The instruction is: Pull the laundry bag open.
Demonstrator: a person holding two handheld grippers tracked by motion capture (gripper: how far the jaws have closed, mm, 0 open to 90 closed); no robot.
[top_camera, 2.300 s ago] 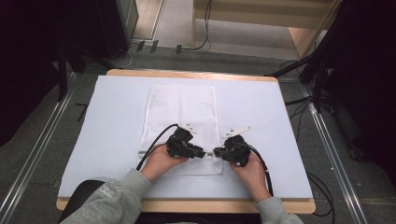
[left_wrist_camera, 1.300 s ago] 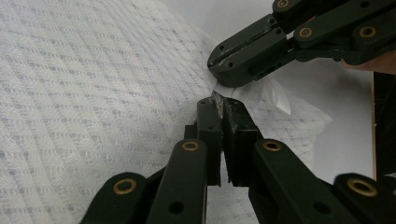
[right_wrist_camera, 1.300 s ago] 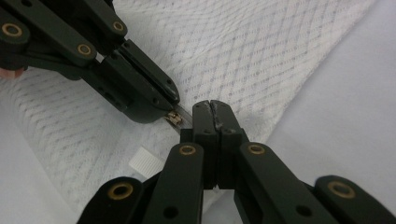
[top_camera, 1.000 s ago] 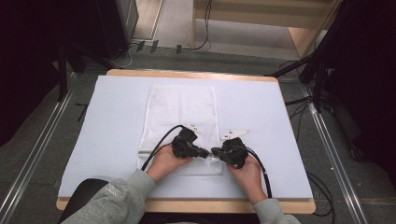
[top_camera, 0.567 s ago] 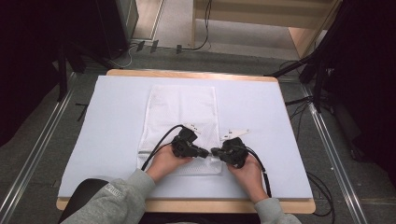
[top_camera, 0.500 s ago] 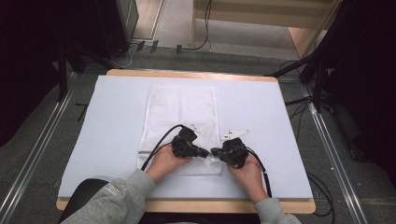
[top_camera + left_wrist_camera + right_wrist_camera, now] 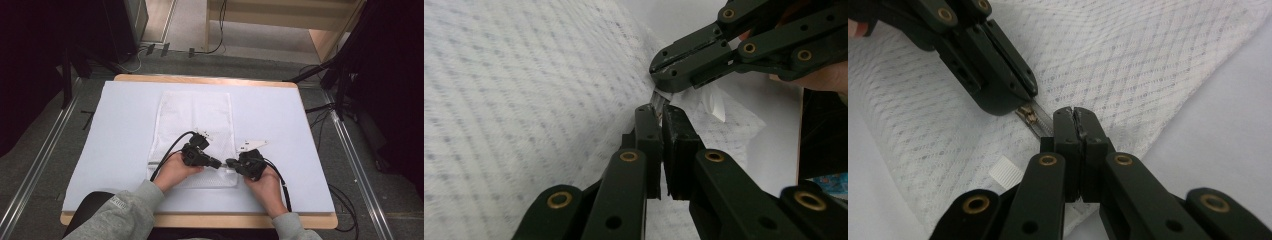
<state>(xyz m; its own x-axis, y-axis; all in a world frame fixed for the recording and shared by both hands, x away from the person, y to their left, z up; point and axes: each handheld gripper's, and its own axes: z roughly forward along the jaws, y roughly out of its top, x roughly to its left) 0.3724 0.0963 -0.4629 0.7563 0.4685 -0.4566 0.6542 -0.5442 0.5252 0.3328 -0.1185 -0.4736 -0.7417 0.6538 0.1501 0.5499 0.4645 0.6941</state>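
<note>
While the high view takes in the whole surface point(image 7: 115, 125), covered in pale blue, it gives little of the fine work near the person's edge. A white mesh bag point(image 7: 195, 120) lies flat along the middle of it, its near end under the two hands. The left gripper point(image 7: 217, 163) and the right gripper point(image 7: 231, 162) meet tip to tip over that near end, almost touching.

Only the gripper views show what they are on. In the right gripper view a brass-coloured zipper pull point(image 7: 1029, 116) sits on the bag's zipper line, right at the tip of the left gripper point(image 7: 1018, 100), which comes in from the upper left with its fingers closed on the zipper beside the pull. The right gripper point(image 7: 1074, 114) has its fingers pressed tight together on the edge of the mesh bag point(image 7: 1148, 60) just next to the pull. A small white ribbed tag point(image 7: 1004, 173) lies on the mesh near the bottom.

In the left gripper view the left gripper point(image 7: 659, 107) has its fingers narrow, pinching the zipper strip, and the right gripper point(image 7: 664, 75) bears down from the upper right onto a bunched white bit of the bag. The pull itself is hard to make out there, hidden between the black tips.

Whether the bag holds anything I cannot tell; it lies flat. Cables point(image 7: 167, 152) trail back from each gripper across the cloth, and beyond the far edge more cords lie on the floor point(image 7: 200, 55).
</note>
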